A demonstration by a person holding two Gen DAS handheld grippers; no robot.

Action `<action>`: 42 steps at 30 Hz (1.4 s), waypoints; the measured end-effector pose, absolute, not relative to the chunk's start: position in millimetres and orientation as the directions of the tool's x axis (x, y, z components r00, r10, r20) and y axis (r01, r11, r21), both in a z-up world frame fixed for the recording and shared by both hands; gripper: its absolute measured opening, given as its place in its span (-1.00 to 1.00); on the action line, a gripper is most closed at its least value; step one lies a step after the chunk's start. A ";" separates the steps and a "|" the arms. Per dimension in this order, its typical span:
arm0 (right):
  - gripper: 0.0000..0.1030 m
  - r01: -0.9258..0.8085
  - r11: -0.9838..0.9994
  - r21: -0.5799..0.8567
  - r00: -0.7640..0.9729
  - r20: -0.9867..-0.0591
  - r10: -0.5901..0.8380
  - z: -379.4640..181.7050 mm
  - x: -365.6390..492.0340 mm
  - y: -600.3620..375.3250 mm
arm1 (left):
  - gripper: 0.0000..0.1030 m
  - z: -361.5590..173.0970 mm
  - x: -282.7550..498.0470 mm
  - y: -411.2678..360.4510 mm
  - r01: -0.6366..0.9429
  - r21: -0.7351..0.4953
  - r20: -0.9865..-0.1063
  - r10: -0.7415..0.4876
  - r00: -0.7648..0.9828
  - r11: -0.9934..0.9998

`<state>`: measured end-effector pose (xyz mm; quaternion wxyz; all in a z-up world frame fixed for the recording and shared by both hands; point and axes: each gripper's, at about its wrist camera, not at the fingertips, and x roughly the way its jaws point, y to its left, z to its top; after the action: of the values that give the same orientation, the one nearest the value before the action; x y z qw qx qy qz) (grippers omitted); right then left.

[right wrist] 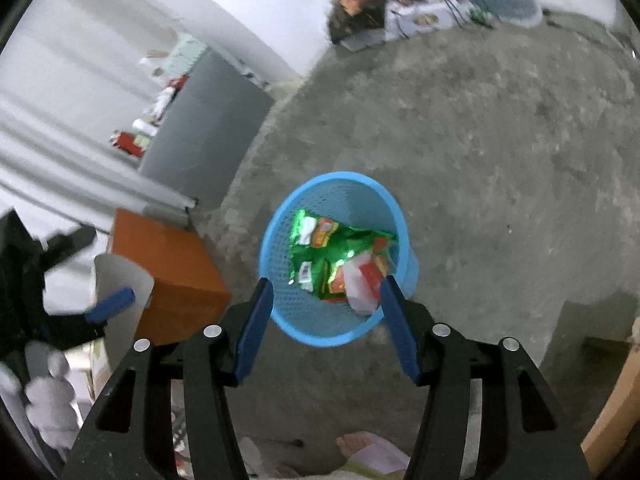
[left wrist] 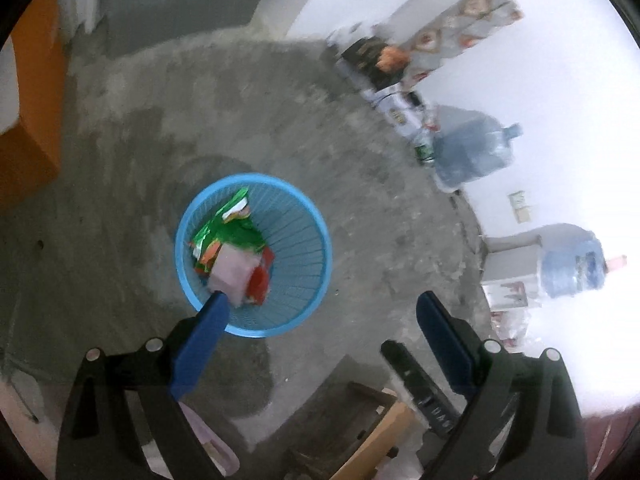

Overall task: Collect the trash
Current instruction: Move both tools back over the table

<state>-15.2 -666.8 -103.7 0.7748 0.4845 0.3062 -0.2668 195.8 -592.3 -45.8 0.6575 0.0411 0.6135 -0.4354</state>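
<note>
Blue basket (left wrist: 298, 216) of blurred green wrappers (right wrist: 320, 256) (print unreadable), left gripper (left wrist: 320, 300) and right gripper (right wrist: 326, 284) both released, empty.

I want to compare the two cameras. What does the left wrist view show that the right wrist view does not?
Only the left wrist view: two big water bottles by the wall and the open left claw.

Only the right wrist view: a grey cabinet with items on top, and the open, empty right claw.

Both: the blue basket on the concrete floor, holding green snack wrappers, and an orange box.
</note>
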 end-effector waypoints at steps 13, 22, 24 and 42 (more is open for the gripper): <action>0.56 0.613 0.667 0.424 0.730 -0.627 -0.272 -3.9 -44.8 -564.5 | 0.86 86.0 142.0 -430.0 0.742 -0.475 -0.698 -0.716 0.011 0.474; 0.63 0.474 0.799 0.370 0.813 -0.533 -0.236 49.8 -39.7 -513.4 | 0.89 137.2 129.4 -281.3 0.673 -0.496 -0.574 -0.789 0.219 0.548; 0.63 0.446 0.814 0.373 0.823 -0.528 -0.209 54.5 -36.8 -505.5 | 0.89 145.5 126.5 -245.3 0.652 -0.501 -0.536 -0.796 0.282 0.569; 0.63 0.151 0.884 0.443 0.829 -0.544 0.132 72.6 36.8 -403.3 | 0.89 121.5 98.4 -25.8 0.405 -0.393 -0.473 -0.559 0.681 0.826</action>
<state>36.8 -403.3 72.6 0.9253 0.2410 0.2926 -0.0051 98.4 -25.8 121.5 0.9077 -0.1294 0.2982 -0.2655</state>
